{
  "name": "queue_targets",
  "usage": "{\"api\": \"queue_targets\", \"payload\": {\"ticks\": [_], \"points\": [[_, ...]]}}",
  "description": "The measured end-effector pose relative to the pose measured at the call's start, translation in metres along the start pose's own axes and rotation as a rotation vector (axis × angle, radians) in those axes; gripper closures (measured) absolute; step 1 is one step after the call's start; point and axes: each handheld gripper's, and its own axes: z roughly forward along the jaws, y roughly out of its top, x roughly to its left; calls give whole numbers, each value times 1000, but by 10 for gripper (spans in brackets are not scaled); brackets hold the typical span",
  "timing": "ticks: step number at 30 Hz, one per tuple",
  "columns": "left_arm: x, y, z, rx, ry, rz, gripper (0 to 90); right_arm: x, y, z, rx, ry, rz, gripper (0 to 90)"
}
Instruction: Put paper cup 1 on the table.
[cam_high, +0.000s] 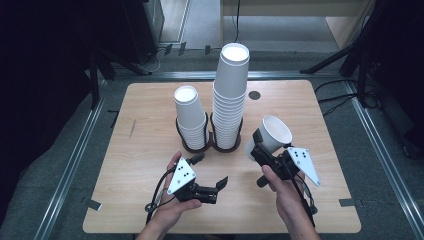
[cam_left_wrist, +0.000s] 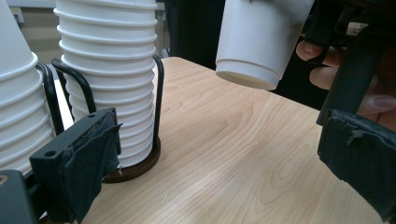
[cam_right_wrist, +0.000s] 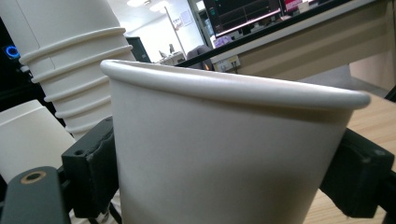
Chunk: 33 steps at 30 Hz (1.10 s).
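Two stacks of white paper cups stand in a black wire holder (cam_high: 207, 145) at mid-table: a short stack (cam_high: 189, 117) on the left and a tall stack (cam_high: 230, 100) on the right. To the right of the holder my right gripper (cam_high: 257, 146) is shut on a single white paper cup (cam_high: 272, 132), tilted and lifted off the wood. In the right gripper view the cup (cam_right_wrist: 224, 154) sits between both pads (cam_right_wrist: 93, 158). My left gripper (cam_high: 210, 171) stands open just in front of the holder, with nothing between its pads (cam_left_wrist: 93, 158). It faces the tall stack (cam_left_wrist: 109, 70) and the held cup (cam_left_wrist: 261, 42).
The wooden table (cam_high: 150, 200) has a small dark round hole (cam_high: 254, 95) behind the tall stack. Metal rails run along the floor on both sides. Black stand legs (cam_high: 345, 55) reach in at the back right.
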Motion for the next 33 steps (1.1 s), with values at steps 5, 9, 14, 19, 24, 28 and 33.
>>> {"api": "queue_targets", "payload": {"ticks": [5,9,14,19,24,28,33], "points": [[0,0,0,-1,-1,-1,0,-2,-1,2,-21,-18,-67,124],[0,0,0,-1,-1,-2,0,-4,-1,3,-34,-33,-120,124],[0,0,0,-1,-2,-2,0,-7,-3,6,-53,-52,-190,124],[0,0,0,0,0,-1,0,-11,-3,11,-73,-64,-244,123],[0,0,0,2,-1,0,0,-18,-4,17,-80,-84,-279,124],[0,0,0,3,-1,-1,0,-24,-4,24,-86,-92,-294,123],[1,0,0,3,1,-1,0,-30,-6,35,-95,-103,-321,124]]}}
